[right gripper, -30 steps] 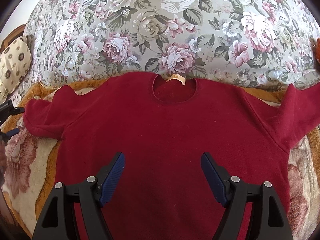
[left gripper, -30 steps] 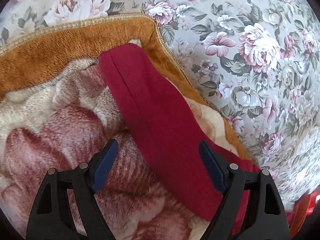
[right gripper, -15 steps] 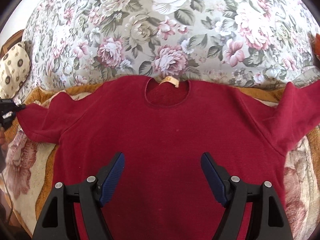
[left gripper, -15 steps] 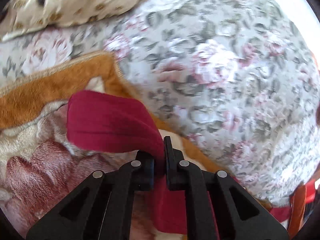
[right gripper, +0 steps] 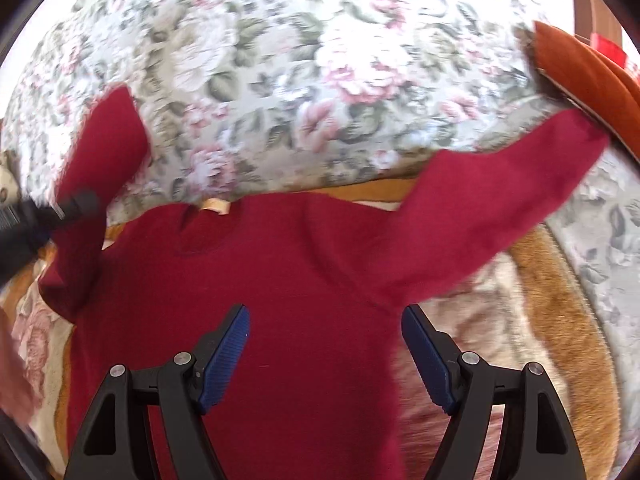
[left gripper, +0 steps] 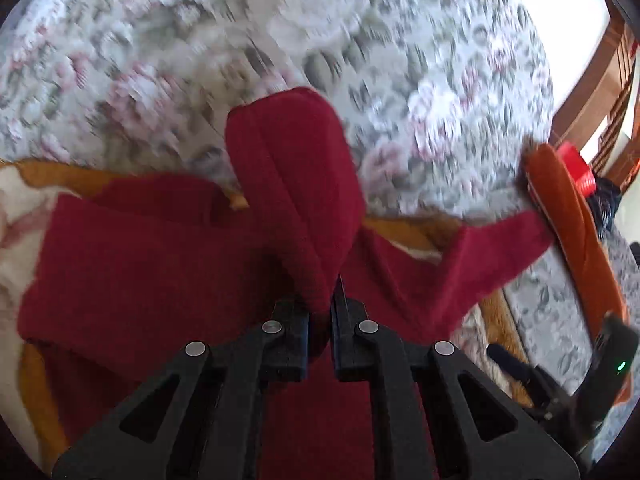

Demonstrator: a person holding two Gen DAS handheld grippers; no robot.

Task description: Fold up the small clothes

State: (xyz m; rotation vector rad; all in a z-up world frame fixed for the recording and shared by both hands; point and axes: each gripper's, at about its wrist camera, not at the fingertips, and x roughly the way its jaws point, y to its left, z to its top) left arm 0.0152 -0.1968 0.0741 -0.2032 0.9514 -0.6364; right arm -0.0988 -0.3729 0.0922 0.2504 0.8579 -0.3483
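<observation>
Left wrist view: left tongs (left gripper: 320, 312) clamped tight on one sleeve (left gripper: 296, 184) of a dark red sweater (left gripper: 160, 272); sleeve lifted off the bed and standing up in a loop above the body of the garment; picture blurred.
Right wrist view: right tongs (right gripper: 326, 354) wide apart, nothing between them, hovering over the lower chest of the sweater.
Sweater position: spread front-up on a plush blanket (right gripper: 552, 304) with an orange border, which lies over a flowered bedspread (right gripper: 320, 60); neck opening with a pale label (right gripper: 216, 205) pointing away from the camera; other sleeve (right gripper: 500, 200) stretched flat out toward an orange cushion (right gripper: 580, 72).
Step in hand: first sleeve fold, judged from the raised sleeve held over the chest; not yet laid down.
Next move, as a judgement: carry the held sleeve across the chest, lower it flat and straight, then let go; likely then the same for the outstretched sleeve with the right tongs.
Care needed: soft, limp knit, prone to bunching or twisting if dropped rather than laid; shoulder line best kept straight so the later body fold stays even.
</observation>
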